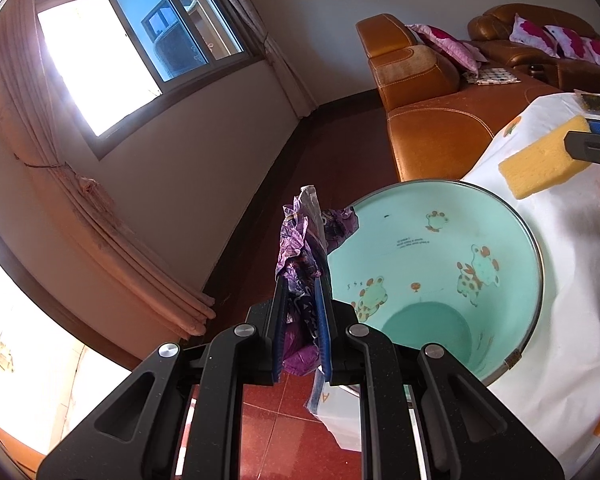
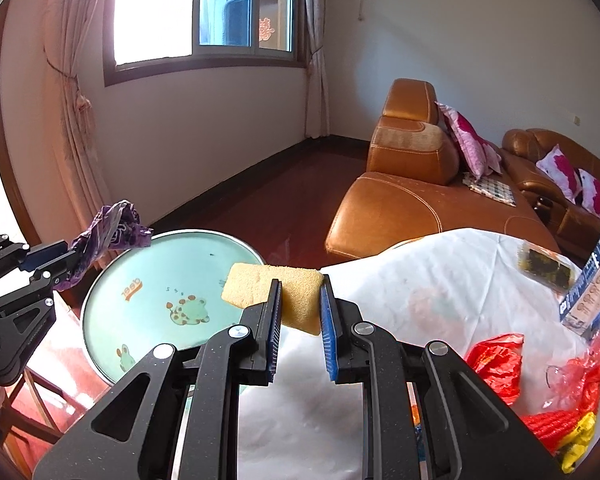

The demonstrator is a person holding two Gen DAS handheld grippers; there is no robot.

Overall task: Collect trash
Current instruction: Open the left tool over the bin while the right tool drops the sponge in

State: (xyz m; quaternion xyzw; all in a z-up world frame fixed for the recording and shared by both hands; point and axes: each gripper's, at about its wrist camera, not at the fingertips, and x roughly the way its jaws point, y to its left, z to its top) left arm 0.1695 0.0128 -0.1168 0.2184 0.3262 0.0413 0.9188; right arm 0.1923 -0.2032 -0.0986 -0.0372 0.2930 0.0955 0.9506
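Left gripper (image 1: 302, 280) closed on a crumpled purple wrapper (image 1: 304, 236), both blue-padded fingers (image 1: 322, 312) pinching it with most of the wrapper sticking out past the tips. Held just above and at the near-left edge of the mint-green bin (image 1: 440, 264), whose open mouth lies ahead and to the right of the fingers. Seen from the right wrist camera, this left gripper (image 2: 70, 260) reaching in level from the left edge, wrapper (image 2: 108, 228) hanging over the rim of the bin (image 2: 160, 292), not yet inside.

Right gripper (image 2: 300, 292) clamped on a yellow sponge (image 2: 276, 284), fingers (image 2: 327, 320) pressed against its two sides, the sponge jutting out leftward beyond the left finger. Pointing forward and roughly level, held above the white tablecloth (image 2: 420, 292), with the bin just ahead and to the left. In the left wrist view, sponge (image 1: 544, 164) at the far right, over the tablecloth (image 1: 572, 280), gripped at its right end by the right gripper (image 1: 594, 142), mostly cut off by the edge.

To the right of the right gripper, on the cloth: red plastic bags (image 2: 500, 360), a blue-and-white carton (image 2: 592, 292), a dark packet (image 2: 544, 266). Beyond the table, an orange leather sofa (image 2: 400, 200) with pink-patterned cushions (image 2: 472, 144); window (image 2: 244, 8) and curtains (image 2: 72, 80) on the far wall.
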